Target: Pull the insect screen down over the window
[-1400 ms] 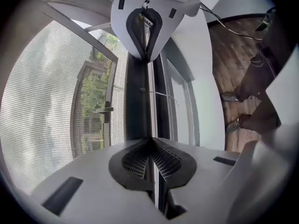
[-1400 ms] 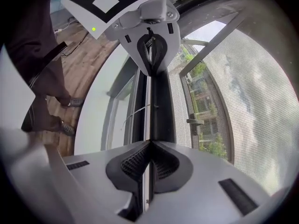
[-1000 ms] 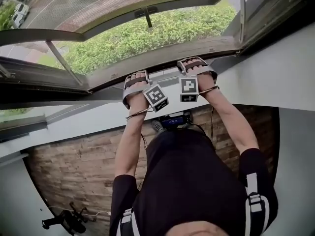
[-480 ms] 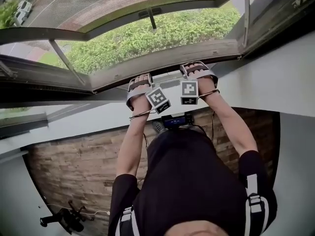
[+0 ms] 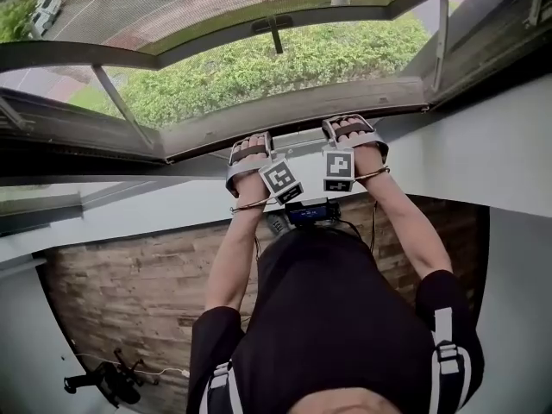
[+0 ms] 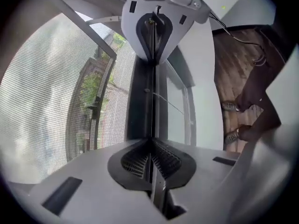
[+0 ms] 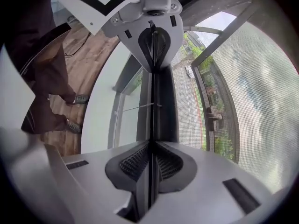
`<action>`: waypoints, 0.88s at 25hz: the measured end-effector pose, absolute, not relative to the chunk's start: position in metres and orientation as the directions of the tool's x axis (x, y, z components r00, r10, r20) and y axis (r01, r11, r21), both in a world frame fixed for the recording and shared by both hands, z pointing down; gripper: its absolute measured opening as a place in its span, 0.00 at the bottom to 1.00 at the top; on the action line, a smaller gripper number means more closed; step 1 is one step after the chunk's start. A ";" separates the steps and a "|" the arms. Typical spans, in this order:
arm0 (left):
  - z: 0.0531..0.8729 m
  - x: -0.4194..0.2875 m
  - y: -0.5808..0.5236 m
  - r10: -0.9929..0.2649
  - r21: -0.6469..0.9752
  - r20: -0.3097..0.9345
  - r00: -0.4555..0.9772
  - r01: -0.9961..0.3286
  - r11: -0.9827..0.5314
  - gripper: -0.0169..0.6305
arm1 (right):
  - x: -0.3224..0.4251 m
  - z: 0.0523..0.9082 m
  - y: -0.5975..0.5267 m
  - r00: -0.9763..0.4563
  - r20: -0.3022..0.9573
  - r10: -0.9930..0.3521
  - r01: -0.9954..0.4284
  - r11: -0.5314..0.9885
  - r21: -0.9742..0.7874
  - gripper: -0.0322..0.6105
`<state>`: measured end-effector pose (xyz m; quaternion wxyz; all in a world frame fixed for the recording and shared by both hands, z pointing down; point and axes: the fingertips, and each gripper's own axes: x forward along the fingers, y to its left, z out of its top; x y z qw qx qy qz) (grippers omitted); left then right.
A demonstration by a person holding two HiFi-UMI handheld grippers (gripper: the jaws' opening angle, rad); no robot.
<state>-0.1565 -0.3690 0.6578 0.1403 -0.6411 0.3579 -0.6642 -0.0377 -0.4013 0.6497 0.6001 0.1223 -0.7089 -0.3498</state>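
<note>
**Both grippers clamped on the bar of the insect screen**

The left gripper point(image 5: 250, 141) and the right gripper point(image 5: 352, 124) sit side by side, near each other and tilted downward. Each pair of jaws is closed on the thin lip of the dark bar point(image 6: 140, 97) that edges the insect screen point(image 6: 51, 101). The left jaws have just closed further on it. The lip runs straight between both sets of pads. The mesh spreads beyond the tips, on each gripper's outer side, and a window handle point(image 7: 212, 118) shows through it.
</note>
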 end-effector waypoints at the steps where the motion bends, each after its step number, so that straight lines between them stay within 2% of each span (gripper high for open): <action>1: 0.657 -0.156 -0.368 -0.659 -0.667 0.740 -0.138 -0.277 -0.692 0.04 | -0.037 0.649 -0.400 -0.245 0.761 -0.601 0.238 0.724 0.648 0.09; 16: 0.655 -0.159 -0.364 -0.729 -0.730 0.667 -0.150 -0.322 -0.602 0.08 | -0.030 0.648 -0.400 -0.239 0.742 -0.627 0.162 0.727 0.667 0.15; 22: 0.638 -0.169 -0.357 -0.749 -0.720 0.648 -0.137 -0.430 -0.544 0.09 | -0.030 0.634 -0.391 -0.306 0.719 -0.624 0.018 0.751 0.660 0.15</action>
